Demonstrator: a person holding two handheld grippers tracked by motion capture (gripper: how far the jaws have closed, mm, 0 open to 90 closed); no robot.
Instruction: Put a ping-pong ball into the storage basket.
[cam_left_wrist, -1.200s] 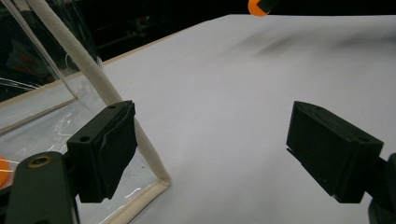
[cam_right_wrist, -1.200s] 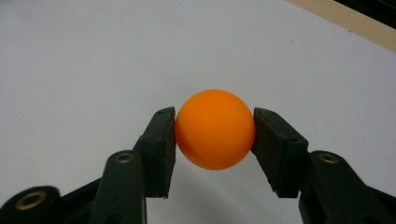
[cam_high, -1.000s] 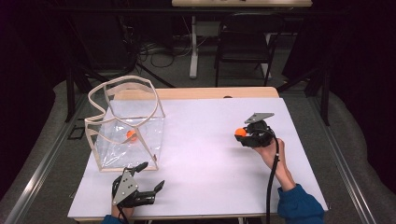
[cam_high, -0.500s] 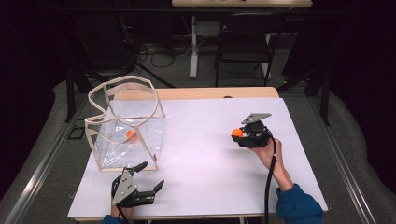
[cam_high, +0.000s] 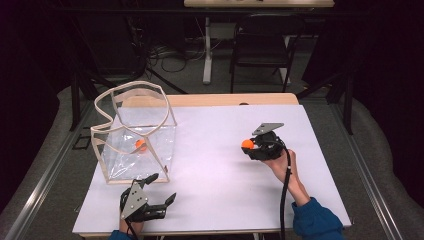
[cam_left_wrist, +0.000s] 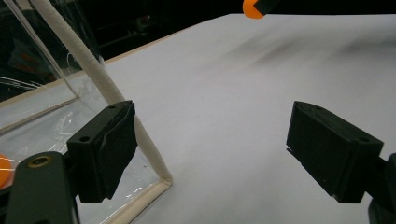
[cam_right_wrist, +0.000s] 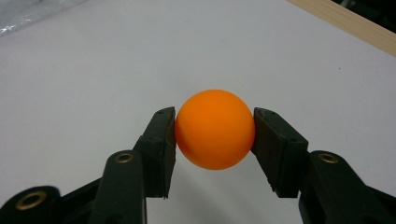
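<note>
I'm pinching the ball (cam_right_wrist: 215, 129) in my right tool (cam_right_wrist: 215, 135); left tool (cam_left_wrist: 224, 154) is idling open. Smooth ball risks squirting forward if my squeeze shifts.

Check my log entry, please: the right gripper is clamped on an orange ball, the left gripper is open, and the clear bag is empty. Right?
Not quite: the clear bag isn't empty; the high view shows a second orange ball inside. The right gripper grips an orange ball; the left gripper is open.

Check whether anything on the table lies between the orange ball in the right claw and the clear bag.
Nothing visible does. The right claw grips the orange ball; bare white table runs to the clear bag.
</note>
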